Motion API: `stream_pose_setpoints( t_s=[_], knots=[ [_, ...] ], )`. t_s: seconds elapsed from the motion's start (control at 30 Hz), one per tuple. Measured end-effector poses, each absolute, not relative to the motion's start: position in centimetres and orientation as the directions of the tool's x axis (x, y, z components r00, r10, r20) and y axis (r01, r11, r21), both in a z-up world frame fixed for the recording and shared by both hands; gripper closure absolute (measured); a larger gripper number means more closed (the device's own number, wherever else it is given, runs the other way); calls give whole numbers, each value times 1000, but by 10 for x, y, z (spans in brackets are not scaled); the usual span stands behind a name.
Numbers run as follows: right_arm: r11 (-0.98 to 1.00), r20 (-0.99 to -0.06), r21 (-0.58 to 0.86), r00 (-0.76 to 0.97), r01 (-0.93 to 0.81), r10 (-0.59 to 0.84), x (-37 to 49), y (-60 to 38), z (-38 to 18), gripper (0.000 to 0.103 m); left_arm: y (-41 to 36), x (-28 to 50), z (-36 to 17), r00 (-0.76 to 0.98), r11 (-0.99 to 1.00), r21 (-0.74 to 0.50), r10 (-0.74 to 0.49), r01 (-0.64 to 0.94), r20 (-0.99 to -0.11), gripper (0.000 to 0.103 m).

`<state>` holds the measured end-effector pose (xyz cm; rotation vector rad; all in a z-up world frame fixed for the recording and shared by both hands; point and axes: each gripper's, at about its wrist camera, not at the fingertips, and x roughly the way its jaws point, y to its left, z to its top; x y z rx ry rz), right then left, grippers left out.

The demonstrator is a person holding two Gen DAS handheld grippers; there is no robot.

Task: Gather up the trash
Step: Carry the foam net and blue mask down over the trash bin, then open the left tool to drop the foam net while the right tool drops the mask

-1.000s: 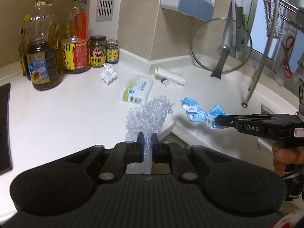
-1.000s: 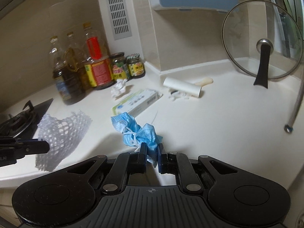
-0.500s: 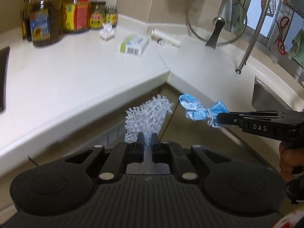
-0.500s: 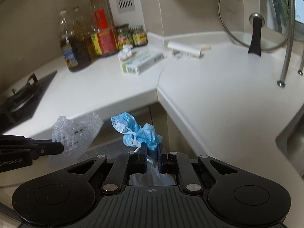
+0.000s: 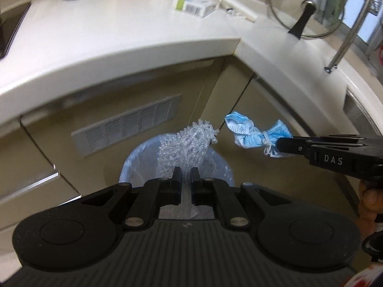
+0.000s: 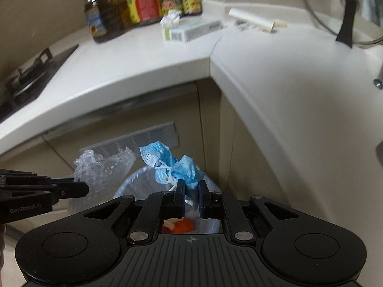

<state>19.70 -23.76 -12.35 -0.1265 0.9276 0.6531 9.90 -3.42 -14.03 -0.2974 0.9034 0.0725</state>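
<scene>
My left gripper [image 5: 185, 171] is shut on a piece of clear bubble wrap [image 5: 185, 143], held over a bin with a pale blue liner [image 5: 134, 165] on the floor below the counter. My right gripper [image 6: 190, 184] is shut on a crumpled blue face mask [image 6: 172, 165], beside the bubble wrap [image 6: 100, 167] and above the same bin [image 6: 134, 181]. Something orange [image 6: 182, 226] lies inside the bin. On the white counter lie a crumpled tissue [image 6: 171, 19], a white and green box [image 6: 191, 31] and a paper tube [image 6: 251, 21].
Oil bottles and jars [image 6: 141, 7] stand at the counter's back. A glass lid [image 5: 304, 16] leans at the right, and a stove [image 6: 26, 74] sits on the left. Cabinet doors with a vent grille [image 5: 124, 124] stand behind the bin.
Both grippers have sunk from counter height to below the counter edge, each still holding its piece of trash. The bin has come into view beneath them.
</scene>
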Motion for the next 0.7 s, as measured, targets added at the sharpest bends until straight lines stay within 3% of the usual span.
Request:
stream_pose_setpoints(
  t_s=[0.7],
  knots=[
    [742,-862,167,270,-649,430,218,-226,-193,92,-40,104,-205,510,907,-225,-13,-355,-860,97]
  ],
)
